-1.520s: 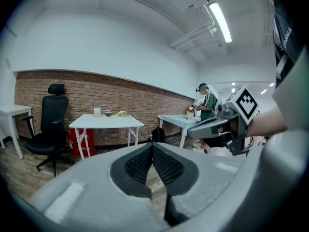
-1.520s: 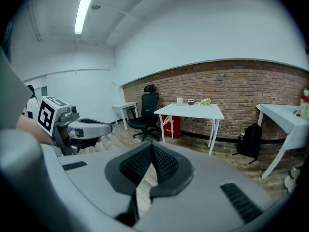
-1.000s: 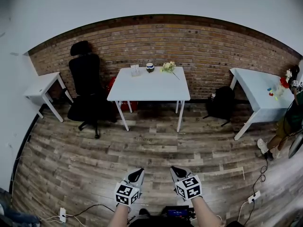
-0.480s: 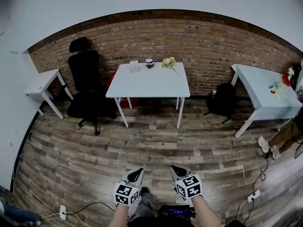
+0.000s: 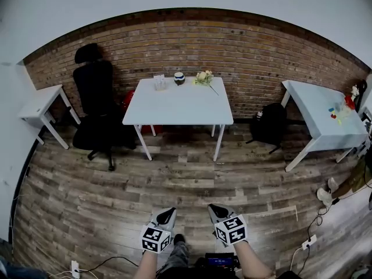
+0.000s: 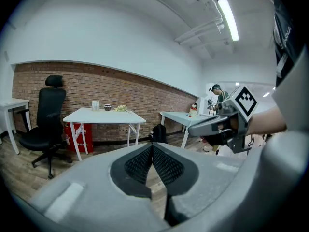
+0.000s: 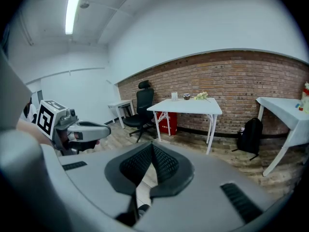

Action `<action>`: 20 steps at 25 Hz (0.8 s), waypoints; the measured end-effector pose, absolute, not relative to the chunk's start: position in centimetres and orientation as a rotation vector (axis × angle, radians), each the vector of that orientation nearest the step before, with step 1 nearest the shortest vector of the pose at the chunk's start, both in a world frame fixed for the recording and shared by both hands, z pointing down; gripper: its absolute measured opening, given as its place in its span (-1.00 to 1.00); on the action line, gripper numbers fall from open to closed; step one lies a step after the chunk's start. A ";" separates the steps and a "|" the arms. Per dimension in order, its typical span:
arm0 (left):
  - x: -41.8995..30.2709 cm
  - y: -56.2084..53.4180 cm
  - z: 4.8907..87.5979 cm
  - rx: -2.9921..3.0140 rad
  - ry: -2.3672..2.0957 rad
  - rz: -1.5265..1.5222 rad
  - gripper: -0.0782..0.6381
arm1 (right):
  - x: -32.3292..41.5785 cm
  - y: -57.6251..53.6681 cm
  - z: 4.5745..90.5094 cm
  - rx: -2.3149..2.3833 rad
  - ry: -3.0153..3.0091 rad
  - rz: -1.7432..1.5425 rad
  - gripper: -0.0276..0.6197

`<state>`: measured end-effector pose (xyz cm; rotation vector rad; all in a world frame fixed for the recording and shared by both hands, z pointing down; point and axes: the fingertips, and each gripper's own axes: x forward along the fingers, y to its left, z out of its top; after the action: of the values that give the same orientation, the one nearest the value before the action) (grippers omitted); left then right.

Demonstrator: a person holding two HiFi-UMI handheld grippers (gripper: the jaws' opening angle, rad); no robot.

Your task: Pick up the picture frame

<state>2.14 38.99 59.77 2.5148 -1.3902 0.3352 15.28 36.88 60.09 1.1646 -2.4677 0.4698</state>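
Observation:
The picture frame (image 5: pixel 158 82) is a small clear upright stand at the back of the white table (image 5: pixel 180 108), far ahead by the brick wall. It also shows as a small pale upright in the left gripper view (image 6: pixel 95 105) and in the right gripper view (image 7: pixel 174 96). My left gripper (image 5: pixel 168 211) and right gripper (image 5: pixel 215 208) are held side by side low over the wooden floor, well short of the table. Both are shut with nothing between the pads (image 6: pixel 145 162) (image 7: pixel 161 164).
A cup (image 5: pixel 179 77) and flowers (image 5: pixel 204 78) stand beside the frame. A black office chair (image 5: pixel 96 100) is left of the table and a black backpack (image 5: pixel 270 124) right of it. A second white table (image 5: pixel 322 118) and a person's legs (image 5: pixel 346 185) are at the right; a small side table (image 5: pixel 38 104) is at the left.
The table and wall have come a little nearer and shifted in view as I step forward. The person at the right has moved toward the frame edge. Both grippers stay shut.

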 end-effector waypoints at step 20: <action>-5.7 24.0 60.1 2.575 -1.273 0.346 -0.75 | 7.4 23.0 59.9 1.270 -2.401 0.471 -0.89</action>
<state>-5.74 24.04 60.11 2.5751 -1.2726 0.3460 7.41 22.97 59.90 1.2702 -2.4006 0.4707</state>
